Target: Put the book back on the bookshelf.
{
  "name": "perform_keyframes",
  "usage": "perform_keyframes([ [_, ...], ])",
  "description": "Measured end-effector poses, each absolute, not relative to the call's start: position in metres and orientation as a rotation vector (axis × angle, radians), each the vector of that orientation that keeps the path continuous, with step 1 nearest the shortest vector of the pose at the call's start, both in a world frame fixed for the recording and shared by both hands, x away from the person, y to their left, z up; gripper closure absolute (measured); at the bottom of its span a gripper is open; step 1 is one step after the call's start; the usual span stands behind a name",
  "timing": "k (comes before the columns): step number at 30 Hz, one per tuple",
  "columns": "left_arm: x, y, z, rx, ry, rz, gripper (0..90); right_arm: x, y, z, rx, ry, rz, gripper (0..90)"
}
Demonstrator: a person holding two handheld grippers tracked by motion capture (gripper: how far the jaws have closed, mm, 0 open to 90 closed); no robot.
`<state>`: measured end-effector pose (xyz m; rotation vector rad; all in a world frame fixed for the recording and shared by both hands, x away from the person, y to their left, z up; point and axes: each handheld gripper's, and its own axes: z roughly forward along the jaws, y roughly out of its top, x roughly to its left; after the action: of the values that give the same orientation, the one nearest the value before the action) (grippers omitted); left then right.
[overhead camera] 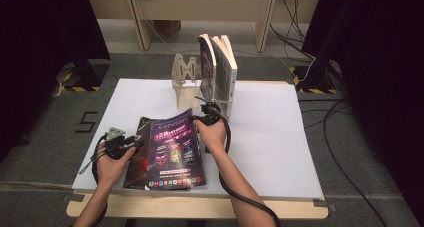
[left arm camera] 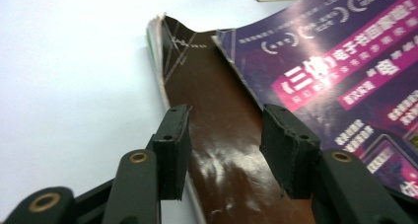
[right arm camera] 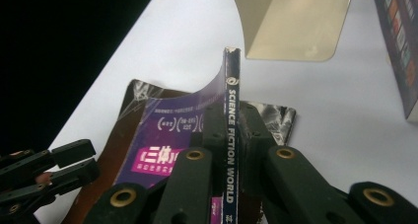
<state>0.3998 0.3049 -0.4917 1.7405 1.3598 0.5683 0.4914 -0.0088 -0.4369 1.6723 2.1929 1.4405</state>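
Left gripper [overhead camera: 119,143] sits at lower left of the high view, jaws apart; right gripper [overhead camera: 210,112] at centre, jaws clamped, forearms entering from below.

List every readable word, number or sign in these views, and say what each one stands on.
"SCIENCE FICTION WORLD": spine of the purple glossy magazine, pinched in the right gripper.
"5": black mark on the grey floor, left of the white table.
"三体": magenta banner on that magazine's cover.
Remaining cover print and the upright books: too small or blurred.

Glossy paper magazine [overhead camera: 172,149], matt white tabletop [overhead camera: 270,137]
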Motion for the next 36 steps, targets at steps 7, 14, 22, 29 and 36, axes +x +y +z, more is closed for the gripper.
perform_keyframes([
  [7,0.401,0.312,-0.493,1.707,1.371,0.645,49.2,0.485,-0.011,-0.427,1.634,2.166,1.468,85.0],
  [14,0.402,0.318,-0.498,1.68,1.374,0.708,46.6,0.48,-0.013,-0.418,1.596,2.138,1.492,85.0],
  [22,0.402,0.319,-0.499,1.659,1.345,0.742,45.0,0.477,-0.016,-0.412,1.573,2.112,1.505,85.0],
  [29,0.402,0.317,-0.499,1.679,1.331,0.762,45.4,0.475,-0.02,-0.407,1.563,2.094,1.52,85.0],
  [36,0.4,0.313,-0.499,1.692,1.307,0.801,46.9,0.47,-0.023,-0.398,1.525,2.067,1.539,85.0],
])
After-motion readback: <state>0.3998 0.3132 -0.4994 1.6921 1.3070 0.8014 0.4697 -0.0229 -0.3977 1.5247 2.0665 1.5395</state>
